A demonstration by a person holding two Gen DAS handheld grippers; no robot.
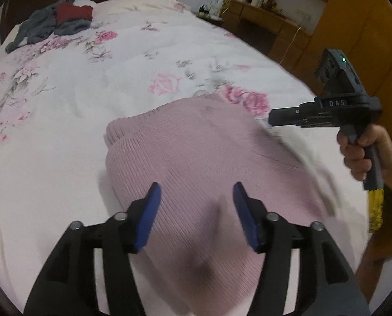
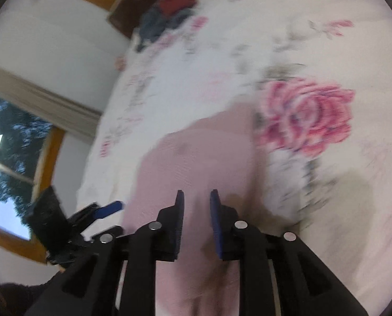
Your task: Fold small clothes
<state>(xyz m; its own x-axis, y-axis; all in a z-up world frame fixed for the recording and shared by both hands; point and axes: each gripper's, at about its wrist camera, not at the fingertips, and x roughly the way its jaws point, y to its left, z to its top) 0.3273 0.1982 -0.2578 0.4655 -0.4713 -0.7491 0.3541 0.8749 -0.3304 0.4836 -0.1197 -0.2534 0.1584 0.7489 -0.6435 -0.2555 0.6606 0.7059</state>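
A floral bed (image 1: 90, 84) carries a pink knit (image 1: 196, 152) lying near its front edge, already doubled at its left side, with a heap of other clothes (image 1: 51, 23) well apart by the headboard. The left gripper (image 1: 196, 192) hangs wide above the knit, holding nothing; the right gripper (image 2: 197, 197) is narrower, also empty (its view is blurred). I judge a fold just laid, so next comes gripping an edge for another fold.
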